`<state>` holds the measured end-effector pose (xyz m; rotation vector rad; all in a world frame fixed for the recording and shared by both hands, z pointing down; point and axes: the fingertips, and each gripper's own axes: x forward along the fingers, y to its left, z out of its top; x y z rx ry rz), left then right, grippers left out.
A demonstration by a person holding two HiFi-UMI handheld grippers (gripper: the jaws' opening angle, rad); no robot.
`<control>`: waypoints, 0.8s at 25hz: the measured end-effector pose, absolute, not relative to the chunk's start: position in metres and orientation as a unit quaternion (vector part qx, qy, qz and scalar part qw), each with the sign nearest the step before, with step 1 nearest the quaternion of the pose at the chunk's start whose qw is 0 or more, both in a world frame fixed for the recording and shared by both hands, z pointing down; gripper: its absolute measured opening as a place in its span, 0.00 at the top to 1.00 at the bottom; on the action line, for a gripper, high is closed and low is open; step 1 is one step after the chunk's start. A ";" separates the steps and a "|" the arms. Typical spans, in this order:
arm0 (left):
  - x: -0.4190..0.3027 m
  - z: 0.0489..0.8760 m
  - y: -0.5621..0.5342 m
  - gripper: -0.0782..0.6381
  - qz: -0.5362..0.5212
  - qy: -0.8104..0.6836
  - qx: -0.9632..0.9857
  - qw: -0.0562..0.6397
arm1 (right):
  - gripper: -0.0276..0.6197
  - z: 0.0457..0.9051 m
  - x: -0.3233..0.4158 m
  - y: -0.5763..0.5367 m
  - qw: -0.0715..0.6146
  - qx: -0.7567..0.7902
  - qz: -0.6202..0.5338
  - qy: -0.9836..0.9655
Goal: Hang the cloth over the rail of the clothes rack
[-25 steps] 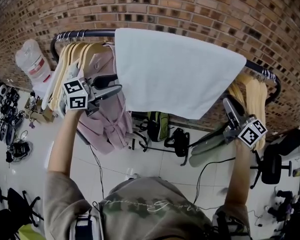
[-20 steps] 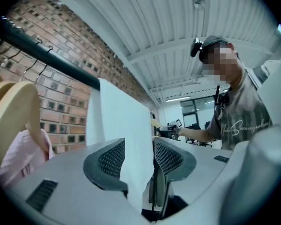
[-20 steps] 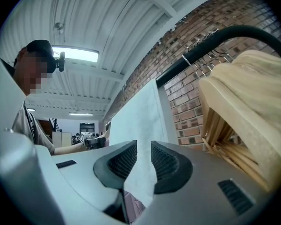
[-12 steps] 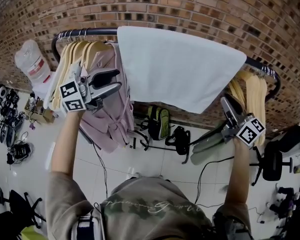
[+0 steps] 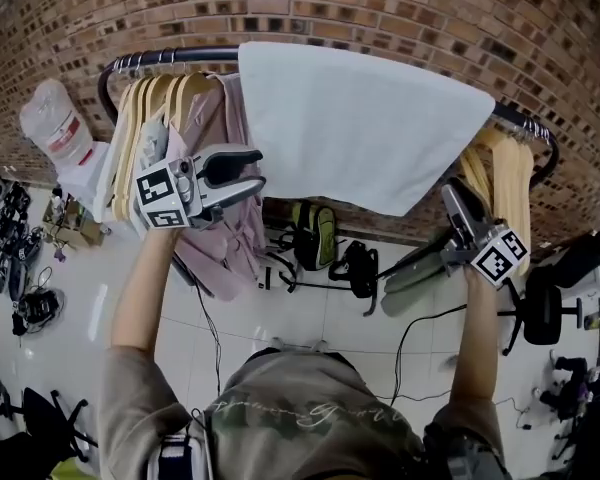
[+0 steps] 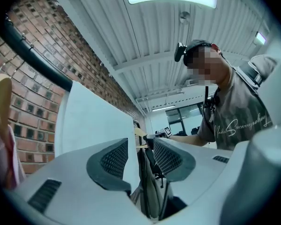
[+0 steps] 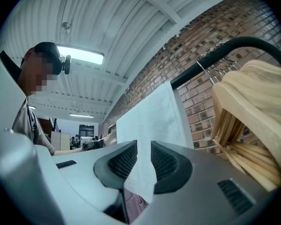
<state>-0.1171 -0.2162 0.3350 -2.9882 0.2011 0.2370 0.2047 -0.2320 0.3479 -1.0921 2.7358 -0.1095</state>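
- Cloth (image 5: 360, 118) first: I see the white sheet draped across the dark rail (image 5: 170, 56) of the clothes rack. Its fold lies on the bar and its front panel hangs down toward me, in front of the brick wall (image 5: 400, 8).
- It sits between 2 bunches of wooden hangers (image 5: 145, 118), 1 at each end of the rail. A pink garment (image 5: 220, 248) hangs just beside its left edge.
- My left gripper (image 5: 258, 168) hovers just beside that left edge, in front of the pink garment. Its own view shows the jaws wide apart with nothing between the pads. The cloth is only a pale panel behind them, so this side is let go.
- My right gripper (image 5: 452, 200) is at the lower right edge of the cloth. In its own view a strip of the fabric runs down between the 2 pads and they pinch it, so this gripper is clamped on the cloth.
- Done, as I judge it: the main step looks finished, because the rail carries the cloth and 1 gripper has already let it go.
- Left to do, as I judge it: open the right gripper, let that edge drop, and draw both grippers clear of the rack.
- 1 caution: the right side hangs on a slant toward the held edge. I cannot tell from here how evenly it will settle once it is freed.
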 end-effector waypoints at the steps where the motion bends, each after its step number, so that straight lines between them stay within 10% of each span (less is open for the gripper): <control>1: -0.115 0.336 -0.213 0.64 0.081 0.061 -0.992 0.069 | 0.85 0.349 0.203 -0.229 0.094 -0.369 -0.038 0.924; 5: -0.111 0.343 -0.204 0.88 0.083 0.049 -0.994 0.054 | 0.85 0.355 0.189 -0.219 0.081 -0.363 -0.034 0.928; 20: -0.109 0.375 -0.158 0.88 0.095 0.035 -0.995 0.021 | 0.95 0.344 0.124 -0.138 0.090 -0.335 0.043 0.937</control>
